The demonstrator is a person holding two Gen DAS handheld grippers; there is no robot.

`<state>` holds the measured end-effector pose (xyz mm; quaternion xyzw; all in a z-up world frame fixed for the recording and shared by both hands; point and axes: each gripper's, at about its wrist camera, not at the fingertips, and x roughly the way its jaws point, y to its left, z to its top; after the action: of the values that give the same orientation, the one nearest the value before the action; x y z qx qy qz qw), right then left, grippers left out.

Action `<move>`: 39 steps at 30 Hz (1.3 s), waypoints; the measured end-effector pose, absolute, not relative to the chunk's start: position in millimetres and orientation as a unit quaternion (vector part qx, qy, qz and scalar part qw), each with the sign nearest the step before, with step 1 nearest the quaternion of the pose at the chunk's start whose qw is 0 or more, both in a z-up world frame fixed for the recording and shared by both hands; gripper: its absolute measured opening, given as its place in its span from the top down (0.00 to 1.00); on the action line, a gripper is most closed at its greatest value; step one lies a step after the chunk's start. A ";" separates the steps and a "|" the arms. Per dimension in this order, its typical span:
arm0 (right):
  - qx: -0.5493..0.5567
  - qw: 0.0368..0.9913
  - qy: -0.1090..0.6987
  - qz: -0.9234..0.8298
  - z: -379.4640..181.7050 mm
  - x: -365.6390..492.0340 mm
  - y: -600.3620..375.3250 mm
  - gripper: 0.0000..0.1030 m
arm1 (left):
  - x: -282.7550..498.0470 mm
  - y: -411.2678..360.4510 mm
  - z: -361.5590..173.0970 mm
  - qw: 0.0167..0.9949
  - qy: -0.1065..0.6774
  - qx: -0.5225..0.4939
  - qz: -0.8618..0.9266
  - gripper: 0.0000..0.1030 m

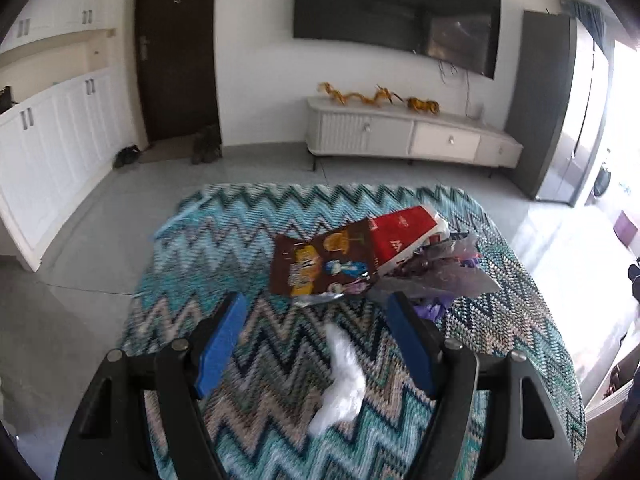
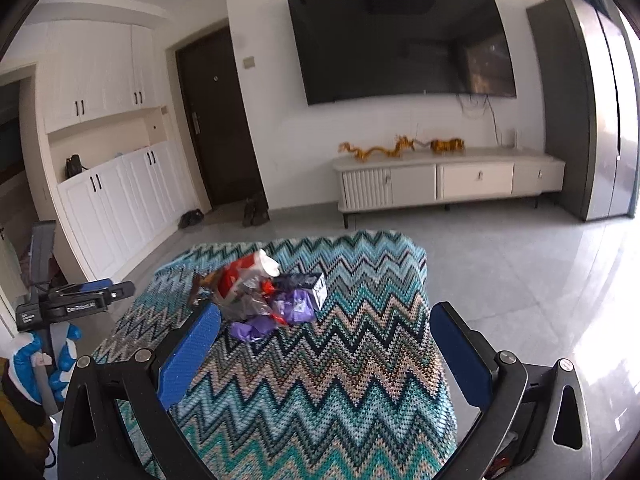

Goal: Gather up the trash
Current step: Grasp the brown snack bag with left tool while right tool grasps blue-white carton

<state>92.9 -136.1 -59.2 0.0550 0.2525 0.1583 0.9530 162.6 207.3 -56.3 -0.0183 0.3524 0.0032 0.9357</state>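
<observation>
**Both tongs apart above the littered bench**

The left tongs (image 1: 316, 320) hang with jaws apart and nothing between the pads, over a crumpled white plastic wrapper (image 1: 340, 380) lying on the zigzag-patterned cloth (image 1: 248, 248) that covers the bench. Beyond them sits a heap: a brown snack bag (image 1: 320, 264), a red-and-white packet (image 1: 404, 232) and crinkled clear plastic (image 1: 444, 276). The right tongs (image 2: 324, 340) are also spread wide and empty, short of the same heap, where purple wrappers (image 2: 296, 306) lie beside a small dark box (image 2: 308, 284).

Open left gripper (image 1: 316, 312), white wrapper (image 1: 340, 384) between
</observation>
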 end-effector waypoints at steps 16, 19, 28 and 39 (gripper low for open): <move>0.060 0.930 0.312 0.183 -114.0 181.5 -113.0 0.00 | 268.9 194.3 -121.5 0.901 0.431 -0.004 -0.044 0.26; 0.061 0.926 0.319 0.194 -120.2 195.9 -104.7 0.00 | 274.4 204.0 -132.6 0.895 0.443 -0.022 -0.044 0.26; 0.119 0.900 0.359 0.217 -138.9 254.2 -92.0 0.12 | 273.7 244.3 -145.9 0.882 0.456 -0.104 -0.055 0.39; 0.125 0.867 0.399 0.269 -162.1 318.4 -62.6 0.16 | 268.9 256.9 -149.2 0.881 0.452 -0.124 -0.062 0.66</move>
<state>318.4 -62.6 -162.1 0.1255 0.3994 0.2689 0.8675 268.9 256.9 -149.2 -0.1240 0.4520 -0.0622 0.8812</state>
